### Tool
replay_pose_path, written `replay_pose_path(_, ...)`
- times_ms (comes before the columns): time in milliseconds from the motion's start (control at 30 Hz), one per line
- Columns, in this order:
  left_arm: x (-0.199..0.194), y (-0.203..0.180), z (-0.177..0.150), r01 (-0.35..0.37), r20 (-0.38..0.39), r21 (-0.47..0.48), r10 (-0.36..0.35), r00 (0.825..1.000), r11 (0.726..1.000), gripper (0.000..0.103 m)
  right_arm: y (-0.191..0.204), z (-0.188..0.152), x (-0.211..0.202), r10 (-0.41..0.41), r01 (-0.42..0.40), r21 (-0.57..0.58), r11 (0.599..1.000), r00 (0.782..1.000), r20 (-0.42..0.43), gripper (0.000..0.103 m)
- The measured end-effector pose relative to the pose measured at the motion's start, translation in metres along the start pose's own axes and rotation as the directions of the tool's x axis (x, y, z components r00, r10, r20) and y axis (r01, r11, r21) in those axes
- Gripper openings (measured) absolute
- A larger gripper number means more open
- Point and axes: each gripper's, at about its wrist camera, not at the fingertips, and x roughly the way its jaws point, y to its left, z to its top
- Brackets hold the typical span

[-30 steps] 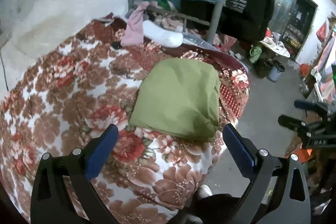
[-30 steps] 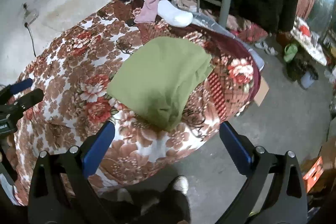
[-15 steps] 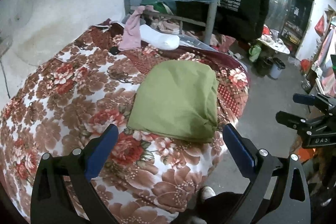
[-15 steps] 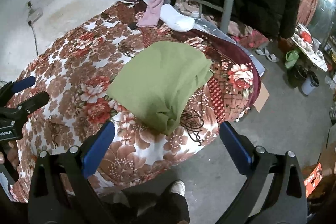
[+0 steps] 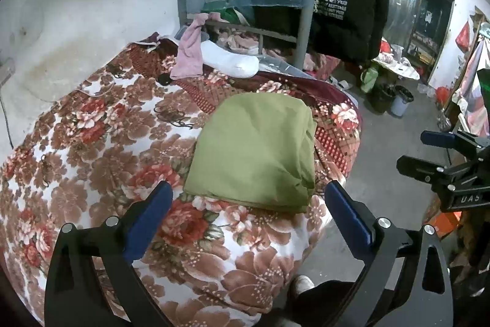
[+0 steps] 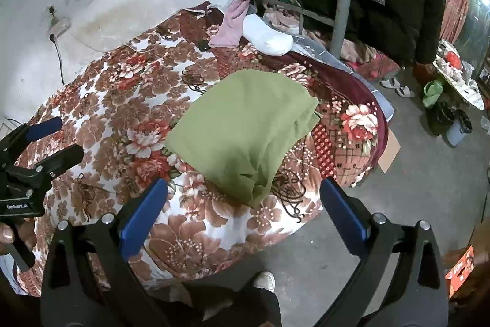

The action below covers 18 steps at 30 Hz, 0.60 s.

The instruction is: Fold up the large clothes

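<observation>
While fingers (image 5: pixel 346 210) gape, folded garment (image 5: pixel 254 152) lies beyond

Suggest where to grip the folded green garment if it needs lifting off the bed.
Probably the near corner of the folded green garment, where layered edges bunch into a thick lip overhanging the floral blanket. Come from the bed's near edge with the open right gripper; the flat top offers nothing to pinch.

Each hand-held gripper (image 5: pixel 246 192) has black arms, silver screws and blue finger pads (image 6: pixel 144 212).
</observation>
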Motion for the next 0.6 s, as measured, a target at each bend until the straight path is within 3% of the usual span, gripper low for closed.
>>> replay_pose_path(600, 0.009, 0.002, 0.014, -0.005, 0.006, 0.013, 0.005, 1.0, 1.0, 0.097, -0.013, 0.007, 0.017, 0.019, -0.017, 0.065, 0.998, 0.999, -0.03, 0.098)
